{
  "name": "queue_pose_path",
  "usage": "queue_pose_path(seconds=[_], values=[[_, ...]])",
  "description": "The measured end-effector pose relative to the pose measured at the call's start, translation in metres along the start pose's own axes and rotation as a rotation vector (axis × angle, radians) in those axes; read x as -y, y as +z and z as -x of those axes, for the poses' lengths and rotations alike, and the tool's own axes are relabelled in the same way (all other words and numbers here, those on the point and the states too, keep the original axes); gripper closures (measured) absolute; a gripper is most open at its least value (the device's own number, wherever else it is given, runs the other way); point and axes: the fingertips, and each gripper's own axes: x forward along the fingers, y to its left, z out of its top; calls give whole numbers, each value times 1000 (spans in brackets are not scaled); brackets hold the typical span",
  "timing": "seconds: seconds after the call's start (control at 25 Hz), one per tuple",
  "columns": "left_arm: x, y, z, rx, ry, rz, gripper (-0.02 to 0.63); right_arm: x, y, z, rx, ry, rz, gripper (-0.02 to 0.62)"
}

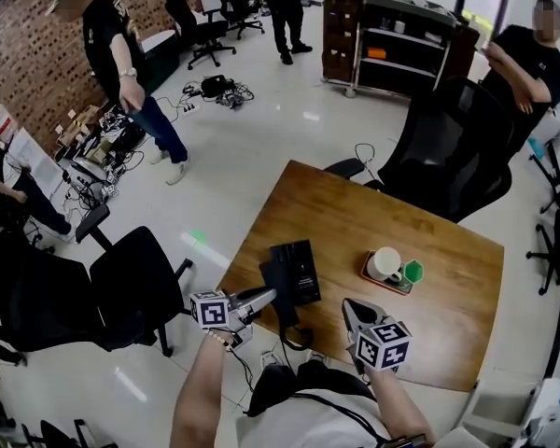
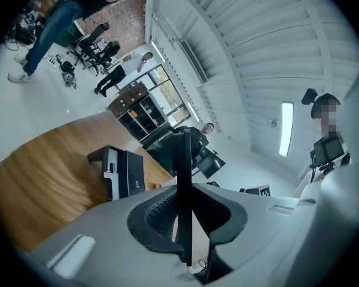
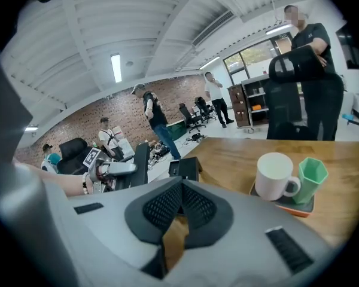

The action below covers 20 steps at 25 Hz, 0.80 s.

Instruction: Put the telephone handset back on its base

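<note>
Left gripper (image 1: 266,297) clamped on slim black plastic handset (image 2: 184,172), near-left of boxy black phone base (image 2: 122,173). Seating handset on base left. Right gripper (image 3: 180,190) jaws together, empty.

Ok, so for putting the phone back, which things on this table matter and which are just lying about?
Part of the job:
- handset, gripped in the left gripper
- telephone base, standing on the table

Just lying about:
- white mug
- green cup
- the tray under both
- black chair behind the table
</note>
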Motion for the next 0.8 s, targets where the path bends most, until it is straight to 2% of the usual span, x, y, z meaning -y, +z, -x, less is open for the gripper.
queue_pose_path(seconds=[0.48, 0.68, 0.8], values=[[-86, -5, -33, -160, -35, 35, 537, 11, -1, -24, -33, -58, 15, 594], [-103, -11, -38, -184, -38, 50, 537, 15, -5, -29, -38, -77, 4, 594], [-104, -8, -41, -163, -42, 62, 537, 15, -9, -31, -44, -78, -3, 594]])
